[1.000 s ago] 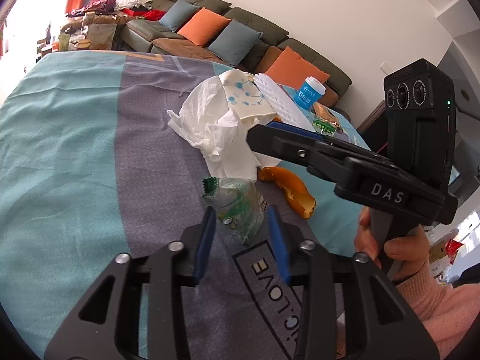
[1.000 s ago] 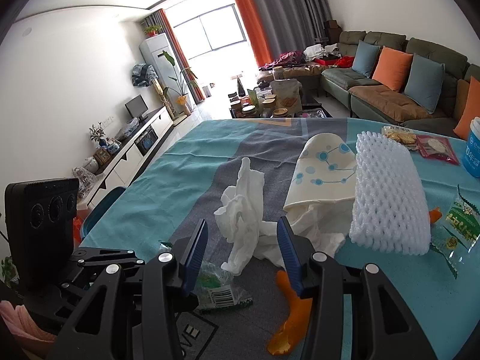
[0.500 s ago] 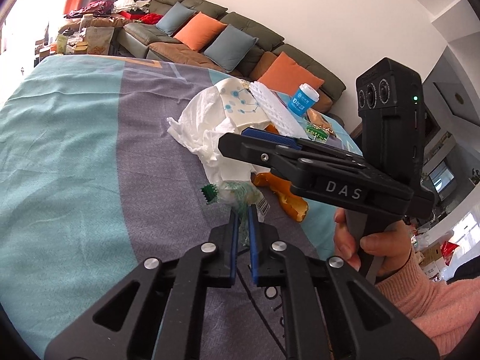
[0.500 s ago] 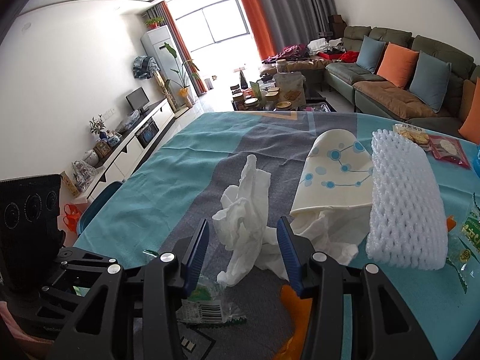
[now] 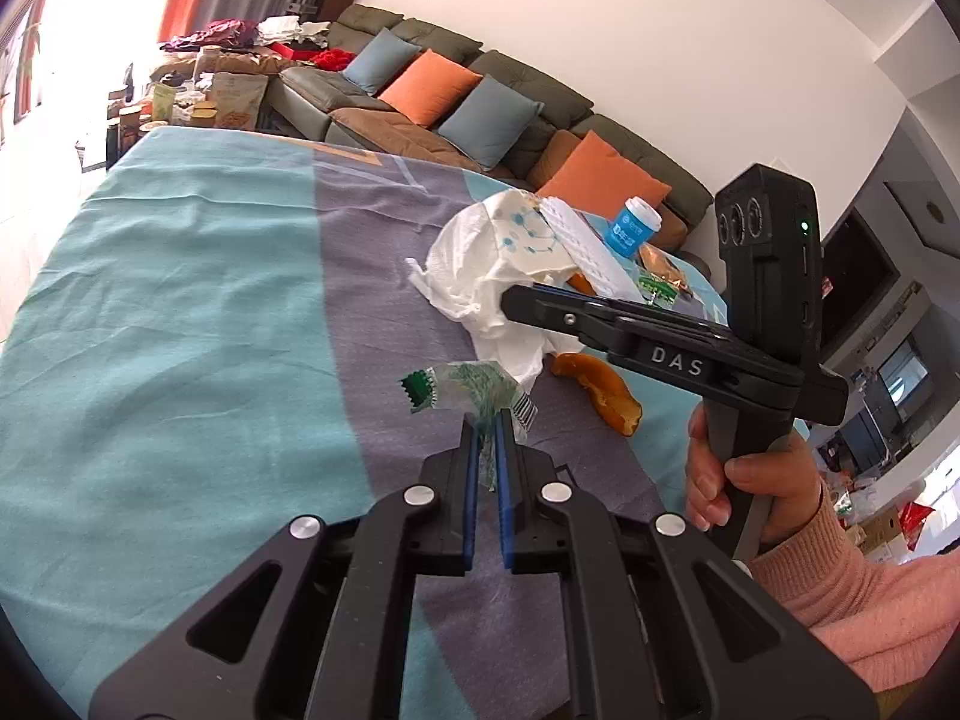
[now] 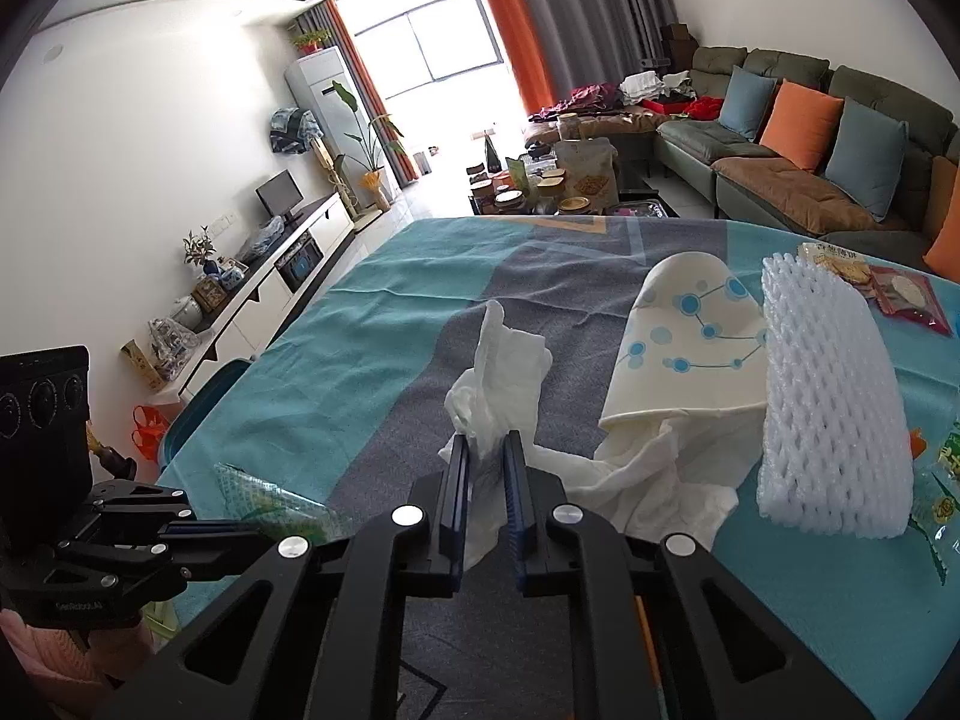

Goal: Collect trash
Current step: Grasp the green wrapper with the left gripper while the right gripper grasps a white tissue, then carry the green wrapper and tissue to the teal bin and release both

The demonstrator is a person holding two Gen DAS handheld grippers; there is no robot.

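Left wrist view, left gripper [image 5: 486, 420] pinching crinkly clear wrapper [image 5: 465, 391], right gripper [image 6: 485, 450] just closed, clamping crumpled white tissue [image 6: 501, 381]

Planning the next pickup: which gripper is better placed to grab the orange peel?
Neither is free: left gripper pinches the green wrapper, right gripper the tissue. The peel lies nearer the right.
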